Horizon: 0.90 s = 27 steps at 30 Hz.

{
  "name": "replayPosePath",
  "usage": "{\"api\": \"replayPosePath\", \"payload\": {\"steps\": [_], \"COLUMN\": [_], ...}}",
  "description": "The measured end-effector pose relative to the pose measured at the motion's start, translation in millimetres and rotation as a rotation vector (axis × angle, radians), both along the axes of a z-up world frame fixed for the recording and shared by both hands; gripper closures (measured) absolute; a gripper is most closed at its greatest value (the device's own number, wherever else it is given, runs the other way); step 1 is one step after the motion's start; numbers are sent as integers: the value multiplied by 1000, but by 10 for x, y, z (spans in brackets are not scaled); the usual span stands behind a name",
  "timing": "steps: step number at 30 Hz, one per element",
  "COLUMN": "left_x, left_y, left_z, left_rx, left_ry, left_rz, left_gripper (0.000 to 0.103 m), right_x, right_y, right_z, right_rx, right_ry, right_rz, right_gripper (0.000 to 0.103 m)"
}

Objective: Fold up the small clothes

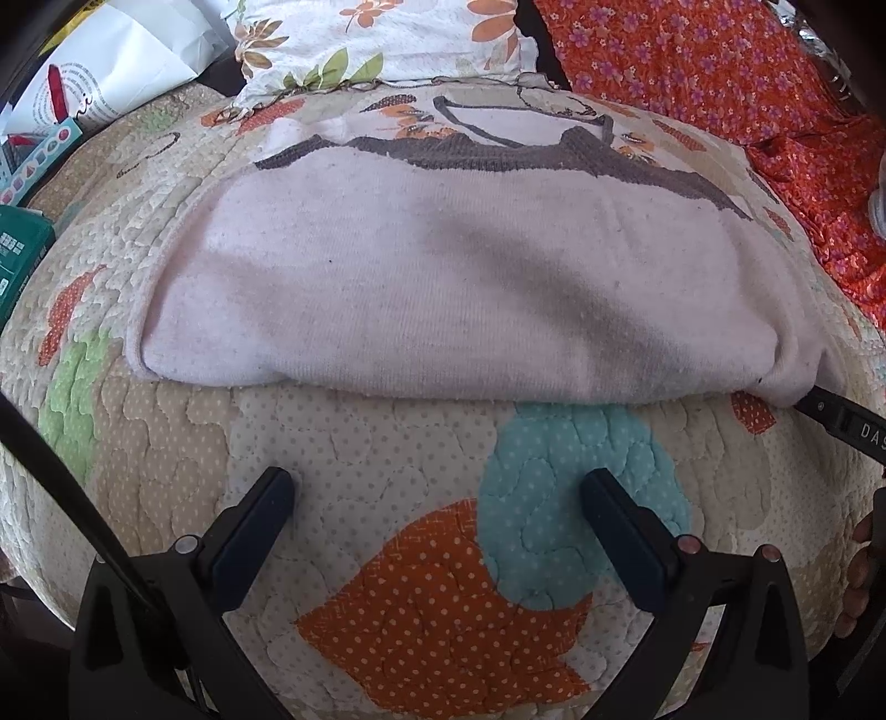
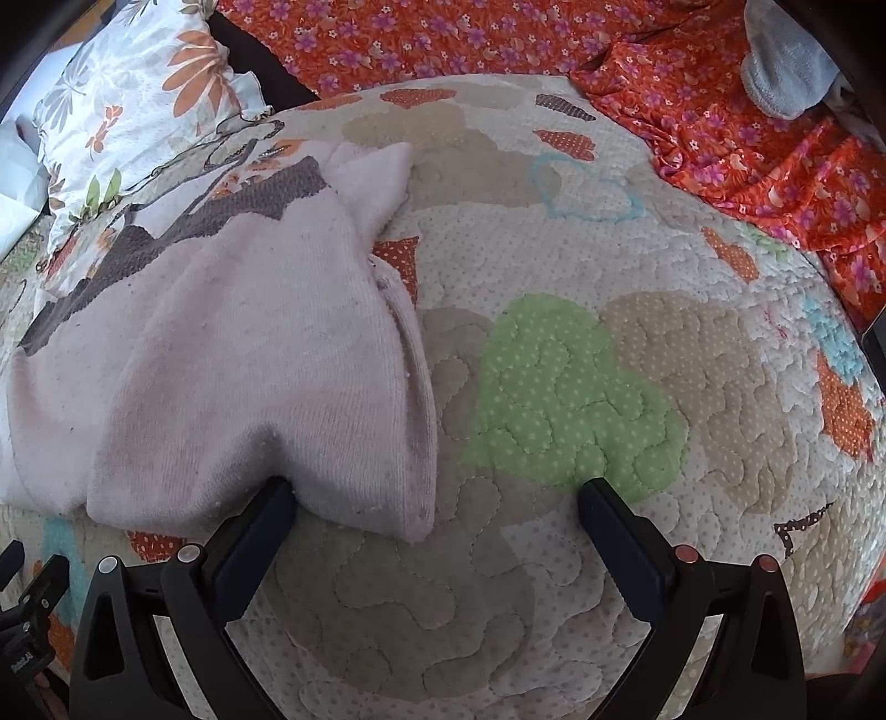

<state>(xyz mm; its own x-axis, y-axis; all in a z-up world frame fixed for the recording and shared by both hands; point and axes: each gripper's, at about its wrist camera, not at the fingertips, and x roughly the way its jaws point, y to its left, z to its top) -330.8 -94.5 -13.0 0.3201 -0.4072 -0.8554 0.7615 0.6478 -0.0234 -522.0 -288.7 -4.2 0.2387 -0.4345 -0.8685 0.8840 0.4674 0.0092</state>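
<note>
A pale pink knit garment with a grey-brown jagged band along its far edge lies folded on the quilted bedspread. My left gripper is open and empty, a short way in front of the garment's near fold. In the right wrist view the same garment lies to the left. My right gripper is open, and its left finger touches the garment's near right corner, which hangs between the jaws. The right gripper's finger also shows at the garment's right corner in the left wrist view.
An orange floral cloth lies bunched at the back right. A floral pillow sits behind the garment. White paper and a teal box lie at the left edge. A grey soft item sits at the far right.
</note>
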Motion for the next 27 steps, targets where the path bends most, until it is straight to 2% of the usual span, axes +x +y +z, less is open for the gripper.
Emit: {"api": "replayPosePath", "payload": {"steps": [4, 6, 7, 8, 10, 12, 15, 16, 17, 18, 21, 23, 25, 27], "left_x": [4, 25, 27, 39, 132, 325, 751, 903, 1089, 1220, 1650, 1884, 2023, 2088], "left_y": [3, 26, 47, 79, 143, 220, 295, 314, 327, 322, 254, 183, 179, 155], "left_z": [17, 79, 127, 194, 355, 527, 779, 849, 899, 917, 853, 711, 551, 363], "left_rx": [23, 9, -11, -36, -116, -195, -222, -231, -243, -248, -232, -199, -181, -169], "left_ry": [19, 66, 72, 79, 152, 200, 178, 177, 183, 187, 161, 167, 223, 325], "left_rz": [-21, -34, -32, -35, -63, -26, 95, 131, 164, 182, 242, 257, 263, 267], "left_gripper": [0, 8, 25, 49, 67, 66, 63, 55, 40, 35, 33, 33, 34, 34], "right_x": [58, 139, 170, 193, 155, 7, -96, -132, -167, -189, -192, -176, -127, -101], "right_y": [76, 160, 186, 201, 127, -24, -89, -105, -119, -137, -150, -149, -144, -152], "right_z": [19, 44, 53, 61, 63, 34, 129, 167, 194, 199, 191, 187, 200, 221], "right_rx": [-31, -81, -100, -108, -35, 93, 136, 147, 159, 170, 182, 175, 159, 145], "right_ry": [52, 116, 139, 154, 118, 9, -77, -116, -152, -172, -183, -174, -172, -186], "right_rz": [11, 61, 85, 104, 103, 55, 46, 44, 38, 32, 23, 24, 34, 49], "right_gripper": [0, 0, 0, 0, 1, 0, 4, 5, 5, 5, 5, 5, 5, 6]}}
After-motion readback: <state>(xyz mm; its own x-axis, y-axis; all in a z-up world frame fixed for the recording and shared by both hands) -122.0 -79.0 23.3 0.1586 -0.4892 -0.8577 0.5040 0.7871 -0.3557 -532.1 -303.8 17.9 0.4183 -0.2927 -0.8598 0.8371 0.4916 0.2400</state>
